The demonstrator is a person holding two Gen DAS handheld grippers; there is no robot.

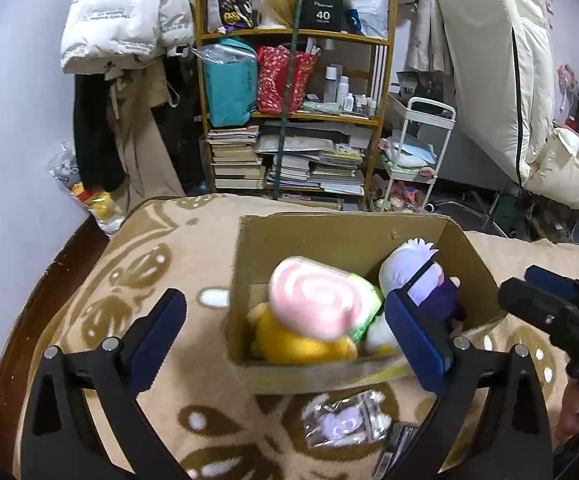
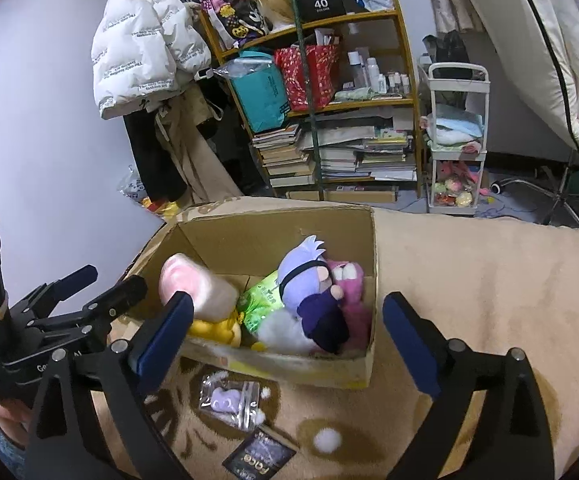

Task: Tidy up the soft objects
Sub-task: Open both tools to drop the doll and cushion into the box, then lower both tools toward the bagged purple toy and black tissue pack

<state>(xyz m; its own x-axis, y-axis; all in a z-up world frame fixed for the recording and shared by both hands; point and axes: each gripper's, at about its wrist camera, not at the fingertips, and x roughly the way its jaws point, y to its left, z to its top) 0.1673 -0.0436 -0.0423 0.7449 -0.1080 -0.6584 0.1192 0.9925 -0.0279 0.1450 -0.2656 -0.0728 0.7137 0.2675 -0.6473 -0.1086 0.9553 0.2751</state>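
Observation:
An open cardboard box (image 1: 245,276) (image 2: 371,364) stands on a beige patterned blanket (image 1: 149,248). In it lie a pink swirl roll plush (image 1: 313,300) (image 2: 197,288), a yellow plush (image 1: 301,344), a green packet (image 2: 263,304), a lavender-haired doll in dark clothes (image 1: 413,272) (image 2: 309,280) and a pink plush (image 2: 355,292). My left gripper (image 1: 283,304) (image 2: 115,278) hovers at the box's near left side, open, pressing nothing. My right gripper (image 2: 287,300) (image 1: 519,282) stands open at the near right side, with nothing held.
A clear bag with a lavender item (image 1: 345,420) (image 2: 229,398) and a dark packet (image 2: 259,458) lie on the blanket before the box. Behind stand a cluttered bookshelf (image 1: 293,120), a white cart (image 2: 455,140), a hanging white jacket (image 1: 125,16) and a propped mattress (image 1: 497,68).

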